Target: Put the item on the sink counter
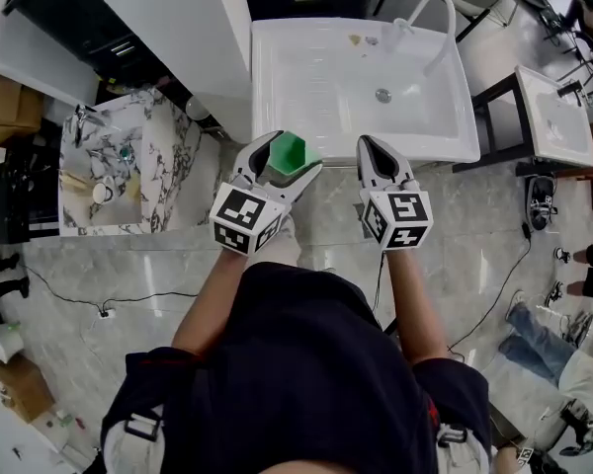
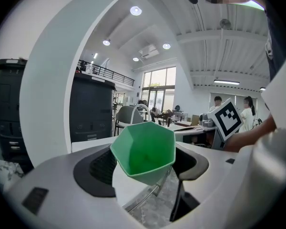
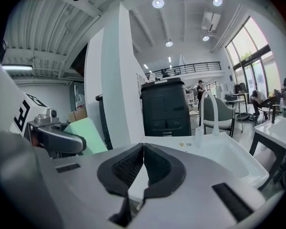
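The left gripper (image 1: 291,155) has its jaws closed part-way on a green faceted cup (image 2: 144,152), pinching it across its sides, and in the left gripper view the cup's mouth is tipped back toward the camera, not upright. The right gripper (image 3: 143,151) has its jaws pressed together with nothing between them and hangs just beside the left one. From the head view both are held over the floor at the front edge of the white sink counter (image 1: 263,82), so the cup is in the air, near that edge and not yet above it. To place it well, I would carry the left gripper forward over the flat rim to the left of the basin (image 1: 376,77), since the bare strip there looks broad enough for the cup's foot, whereas the front lip looks narrow and the basin slopes away. The cup looks light and stiff, with a small base, so it may tip. It seems wise to level it first so the base faces down, lower until the base meets the rim, and only then part the jaws slowly and draw straight back, keeping the right gripper clear of the faucet (image 1: 430,13)
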{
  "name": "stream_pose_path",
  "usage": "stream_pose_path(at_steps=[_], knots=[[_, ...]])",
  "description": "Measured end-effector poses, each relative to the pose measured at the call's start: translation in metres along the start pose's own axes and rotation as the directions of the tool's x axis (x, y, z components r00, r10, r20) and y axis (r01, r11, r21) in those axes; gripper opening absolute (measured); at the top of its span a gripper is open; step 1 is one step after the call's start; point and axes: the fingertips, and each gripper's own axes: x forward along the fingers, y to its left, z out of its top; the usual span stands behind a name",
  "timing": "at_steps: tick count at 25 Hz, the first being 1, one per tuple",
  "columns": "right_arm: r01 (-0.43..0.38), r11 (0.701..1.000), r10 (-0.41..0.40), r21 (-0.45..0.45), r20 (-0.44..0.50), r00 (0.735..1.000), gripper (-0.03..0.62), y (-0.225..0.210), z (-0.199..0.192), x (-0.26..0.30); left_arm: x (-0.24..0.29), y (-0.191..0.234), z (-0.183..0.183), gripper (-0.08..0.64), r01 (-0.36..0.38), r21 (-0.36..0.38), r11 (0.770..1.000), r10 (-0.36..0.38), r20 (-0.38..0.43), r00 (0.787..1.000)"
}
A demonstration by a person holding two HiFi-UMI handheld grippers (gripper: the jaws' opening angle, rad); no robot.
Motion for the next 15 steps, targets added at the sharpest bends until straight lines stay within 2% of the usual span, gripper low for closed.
stream_pose_path(at_steps=[15], knots=[[0.089, 0.996, -0.089, -0.001, -0.001, 0.996, 0.034, -0.005, 0.031, 0.056, 0.027, 0.057, 0.021, 0.356, 0.104, 0.006, 0.995, -0.104, 0.0, 0.995]])
